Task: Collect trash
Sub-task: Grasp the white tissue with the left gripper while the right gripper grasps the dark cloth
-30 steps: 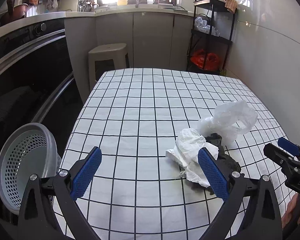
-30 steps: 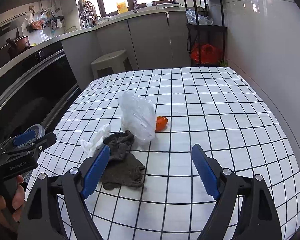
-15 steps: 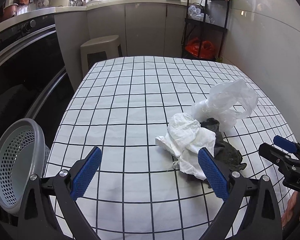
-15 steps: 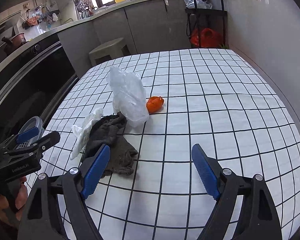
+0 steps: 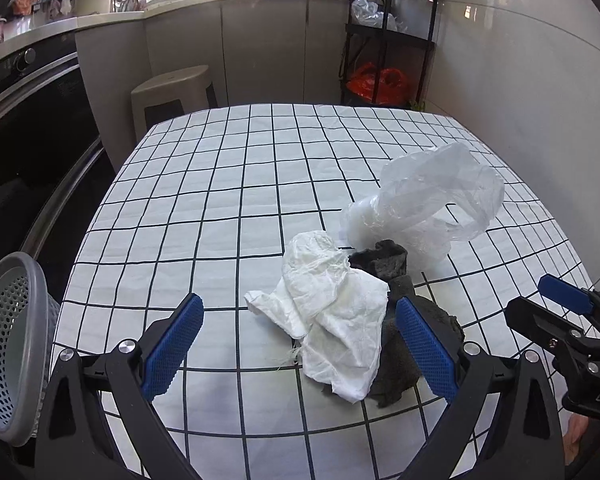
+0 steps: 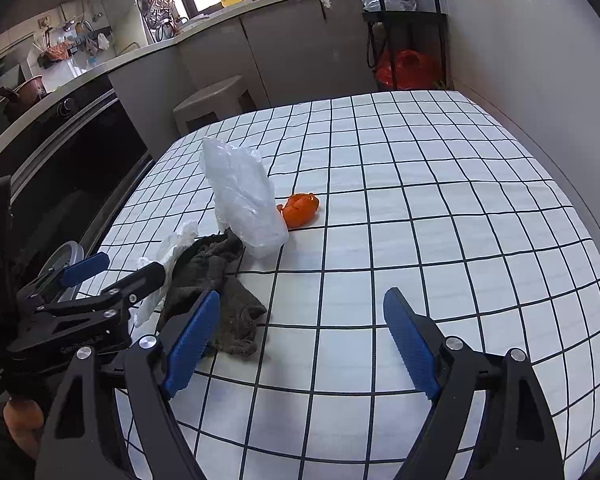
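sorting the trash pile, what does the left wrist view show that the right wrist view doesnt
Only the left wrist view shows the grey perforated basket clearly, beside the table's left edge. Only the right wrist view shows the orange scrap, hidden behind the clear plastic bag in the left view. Both show the bag, the white crumpled paper, the dark rag, and both claws open.

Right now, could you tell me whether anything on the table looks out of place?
Yes: a crumpled white tissue, dark rag and clear plastic bag lie heaped together, with an orange scrap beside the bag.
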Motion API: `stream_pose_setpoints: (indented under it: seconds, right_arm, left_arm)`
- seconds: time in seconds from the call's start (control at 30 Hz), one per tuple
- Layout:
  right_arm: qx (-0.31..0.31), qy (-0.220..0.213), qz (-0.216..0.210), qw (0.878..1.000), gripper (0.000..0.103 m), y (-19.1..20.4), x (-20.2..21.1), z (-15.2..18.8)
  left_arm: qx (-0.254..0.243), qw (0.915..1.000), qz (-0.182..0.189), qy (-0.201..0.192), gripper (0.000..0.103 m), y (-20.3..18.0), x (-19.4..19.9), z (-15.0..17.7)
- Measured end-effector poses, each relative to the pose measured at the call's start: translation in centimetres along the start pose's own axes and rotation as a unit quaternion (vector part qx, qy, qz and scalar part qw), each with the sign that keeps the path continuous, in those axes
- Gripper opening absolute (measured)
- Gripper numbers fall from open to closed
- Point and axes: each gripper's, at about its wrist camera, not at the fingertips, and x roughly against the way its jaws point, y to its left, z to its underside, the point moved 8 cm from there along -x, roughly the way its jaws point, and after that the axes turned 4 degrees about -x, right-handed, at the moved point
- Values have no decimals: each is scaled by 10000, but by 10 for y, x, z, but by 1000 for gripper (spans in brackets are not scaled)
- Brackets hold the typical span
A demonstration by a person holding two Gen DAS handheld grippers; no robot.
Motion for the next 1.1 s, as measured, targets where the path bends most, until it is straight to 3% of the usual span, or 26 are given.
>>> stream_pose_setpoints:
  seconds: [0.2, 0.6, 0.67, 0.7, 0.87, 1.1]
  right_arm:
    - [19, 55, -16, 10000, 80, 1, -5, 1]
    - [115, 107, -101, 9998, 80, 14, -9, 4]
    - [146, 130, -125, 9997, 80, 19, -11, 4]
    - [162, 145, -144, 9997, 80, 22, -12, 5]
    - [265, 223, -234, 9991, 80, 38, -20, 6]
    - [349, 352, -301, 9983, 81, 59, -34, 8]
  left_arm:
    - [121, 9999, 29, 37, 92, 2, -11, -4]
    - [343, 9991, 174, 163, 39, 16, -16, -1]
    - [356, 9991, 196, 140, 20, 18, -12, -1]
    - [351, 9991, 196, 142, 16, 20, -11, -1]
    - [366, 9993, 50, 102, 9, 31, -4, 1]
    - [356, 9992, -186, -56, 8, 53, 14, 4]
